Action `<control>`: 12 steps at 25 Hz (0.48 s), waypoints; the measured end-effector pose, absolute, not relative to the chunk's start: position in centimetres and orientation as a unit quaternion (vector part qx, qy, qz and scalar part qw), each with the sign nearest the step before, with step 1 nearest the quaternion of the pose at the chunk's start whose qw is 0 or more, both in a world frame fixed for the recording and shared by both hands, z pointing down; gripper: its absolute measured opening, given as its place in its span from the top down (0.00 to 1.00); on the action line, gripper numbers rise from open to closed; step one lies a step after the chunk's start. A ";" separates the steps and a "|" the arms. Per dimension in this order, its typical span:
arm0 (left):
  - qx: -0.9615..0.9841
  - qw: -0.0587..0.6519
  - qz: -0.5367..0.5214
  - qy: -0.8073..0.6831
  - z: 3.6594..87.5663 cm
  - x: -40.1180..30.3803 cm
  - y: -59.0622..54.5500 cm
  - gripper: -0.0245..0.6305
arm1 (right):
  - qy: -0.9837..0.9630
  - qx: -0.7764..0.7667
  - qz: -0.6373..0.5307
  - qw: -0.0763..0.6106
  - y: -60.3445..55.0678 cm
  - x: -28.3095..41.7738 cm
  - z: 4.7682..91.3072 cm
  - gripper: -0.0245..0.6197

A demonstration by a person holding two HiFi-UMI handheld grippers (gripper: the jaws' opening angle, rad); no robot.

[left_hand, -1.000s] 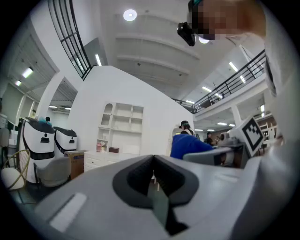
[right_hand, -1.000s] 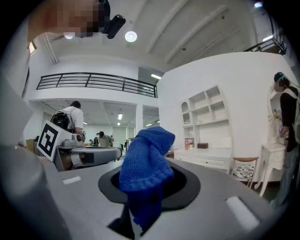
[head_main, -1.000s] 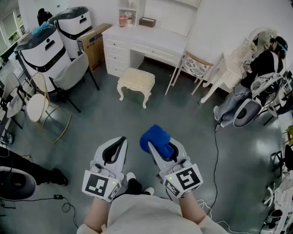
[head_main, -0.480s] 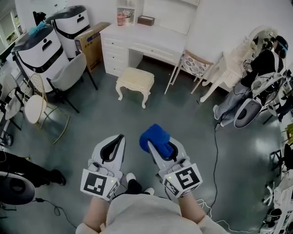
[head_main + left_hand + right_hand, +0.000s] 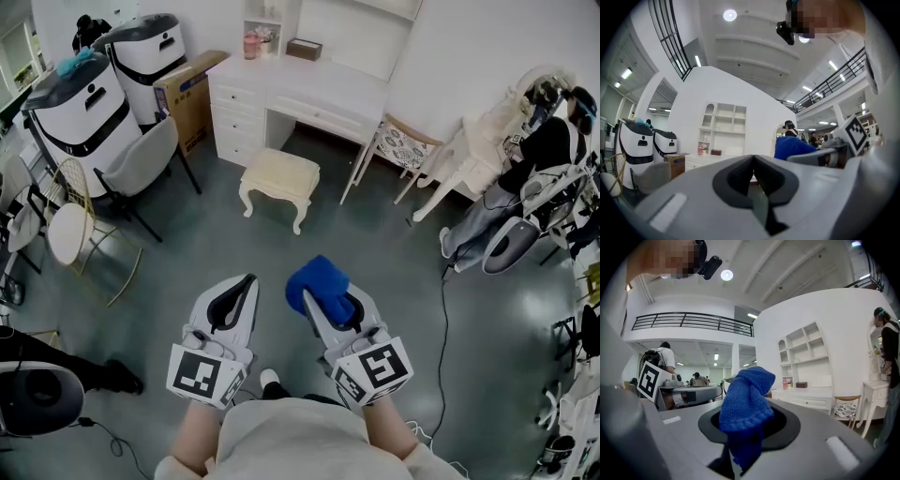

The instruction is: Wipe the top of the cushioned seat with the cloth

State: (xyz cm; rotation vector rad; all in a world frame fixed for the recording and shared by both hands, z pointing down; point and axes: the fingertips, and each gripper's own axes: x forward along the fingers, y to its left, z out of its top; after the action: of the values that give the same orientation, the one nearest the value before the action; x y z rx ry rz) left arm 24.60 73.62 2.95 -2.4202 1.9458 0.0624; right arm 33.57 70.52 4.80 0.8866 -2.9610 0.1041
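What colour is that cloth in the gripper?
Bright blue knit cloth; clearest in the right gripper view.

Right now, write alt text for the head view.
The right claw holds a blue cloth beside the shut, empty left claw, over a grey floor. Ahead, a cream cushioned stool stands before a white desk.

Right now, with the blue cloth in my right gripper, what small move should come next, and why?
Probably step forward toward the cushioned seat. The right gripper is already shut on the blue cloth, but the seat stands well ahead of both grippers, out of reach for wiping.
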 end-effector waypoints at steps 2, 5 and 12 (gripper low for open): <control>-0.781 0.019 0.020 0.624 3.1 24.0 72.8 0.96 | -0.957 0.287 0.034 0.020 69.8 33.0 4.8 0.77; -0.783 0.018 0.018 0.622 3.3 23.1 71.4 0.96 | -0.957 0.286 0.033 0.023 68.5 32.3 4.9 0.77; -0.769 0.008 0.022 0.639 3.6 20.9 67.0 0.96 | -0.961 0.270 0.046 0.027 63.5 30.1 5.5 0.77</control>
State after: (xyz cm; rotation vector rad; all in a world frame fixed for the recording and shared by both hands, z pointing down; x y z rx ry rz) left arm 20.89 67.04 3.57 -2.4042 1.9955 0.0687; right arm 30.11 63.54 5.45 0.8334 -2.9694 0.1426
